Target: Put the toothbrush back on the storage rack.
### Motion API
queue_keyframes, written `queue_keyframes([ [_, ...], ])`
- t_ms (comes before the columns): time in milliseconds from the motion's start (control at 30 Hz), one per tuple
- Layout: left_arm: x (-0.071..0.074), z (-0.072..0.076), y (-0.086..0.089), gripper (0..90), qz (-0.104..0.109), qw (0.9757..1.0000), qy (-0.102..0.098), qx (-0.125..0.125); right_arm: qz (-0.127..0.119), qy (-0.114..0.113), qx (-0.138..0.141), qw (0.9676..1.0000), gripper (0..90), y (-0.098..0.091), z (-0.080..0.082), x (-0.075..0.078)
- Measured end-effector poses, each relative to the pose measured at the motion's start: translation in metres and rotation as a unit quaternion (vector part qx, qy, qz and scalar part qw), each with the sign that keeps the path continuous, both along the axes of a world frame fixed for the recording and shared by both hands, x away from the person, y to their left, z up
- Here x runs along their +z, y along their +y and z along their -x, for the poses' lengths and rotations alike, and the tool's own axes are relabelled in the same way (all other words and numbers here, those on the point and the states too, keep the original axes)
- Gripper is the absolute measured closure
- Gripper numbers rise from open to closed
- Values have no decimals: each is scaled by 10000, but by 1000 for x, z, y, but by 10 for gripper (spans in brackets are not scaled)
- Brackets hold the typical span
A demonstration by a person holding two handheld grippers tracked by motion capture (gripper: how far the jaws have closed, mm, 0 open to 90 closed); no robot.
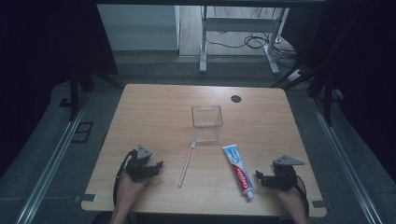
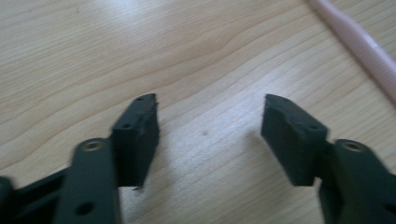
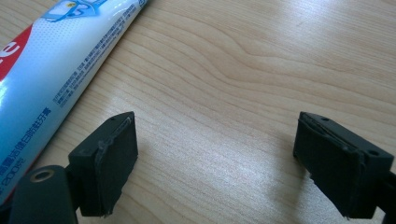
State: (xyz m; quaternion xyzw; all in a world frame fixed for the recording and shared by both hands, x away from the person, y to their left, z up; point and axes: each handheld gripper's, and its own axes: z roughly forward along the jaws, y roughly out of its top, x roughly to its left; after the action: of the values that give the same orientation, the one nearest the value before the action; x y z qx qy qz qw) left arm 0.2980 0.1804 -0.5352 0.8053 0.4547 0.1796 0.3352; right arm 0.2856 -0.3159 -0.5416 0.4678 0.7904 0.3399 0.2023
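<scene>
Both hands came in at the bottom edge of the high view, each holding a black gripper low over the wooden table (image 1: 154,112). On the person's left, the left gripper (image 1: 158,166) sat at about seven o'clock on the tabletop, its jaws pointing toward three o'clock. In the left gripper view the left gripper (image 2: 210,116) had its jaws standing apart, with bare wood between them and nothing touching the pads. At about five o'clock sat the right gripper (image 1: 259,177), pointing toward nine o'clock; in the right gripper view the right gripper (image 3: 215,135) had its jaws spread wide, again with only wood grain between them.

Largest of the loose things was the clear square container (image 1: 207,122), upright near the table's centre. Next came the toothpaste tube (image 1: 238,169), white and blue with a red logo band and a white cap toward six o'clock; it lay flat just beside the right gripper, at that gripper's nine o'clock. In the right gripper view the toothpaste tube (image 3: 56,65) ran along the left edge, close to the near jaw but outside the gap.

Smallest was the pink toothbrush (image 1: 186,164), thin and straight, its white head toward twelve o'clock, almost at the container's foot. It lay between the grippers, nearer the left one; in the left gripper view the toothbrush (image 2: 359,44) crossed the top right corner, apart from the jaws.
</scene>
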Motion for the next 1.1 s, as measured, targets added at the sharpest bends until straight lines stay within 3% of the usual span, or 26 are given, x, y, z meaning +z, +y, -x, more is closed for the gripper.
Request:
queue_keyframes([
  [267,8,4,-5,637,23,9998,-2,-221,1,-7,5,10000,135,0,0,0],
  [567,15,6,-18,880,204,9986,153,-470,-4,-8,1,10000,135,0,0,0],
  [767,18,8,-31,897,210,9972,271,-666,-2,-1,-6,10000,135,0,0,0],
  [1100,21,9,-48,897,272,9945,303,-964,-2,3,-2,10000,135,0,0,0],
])
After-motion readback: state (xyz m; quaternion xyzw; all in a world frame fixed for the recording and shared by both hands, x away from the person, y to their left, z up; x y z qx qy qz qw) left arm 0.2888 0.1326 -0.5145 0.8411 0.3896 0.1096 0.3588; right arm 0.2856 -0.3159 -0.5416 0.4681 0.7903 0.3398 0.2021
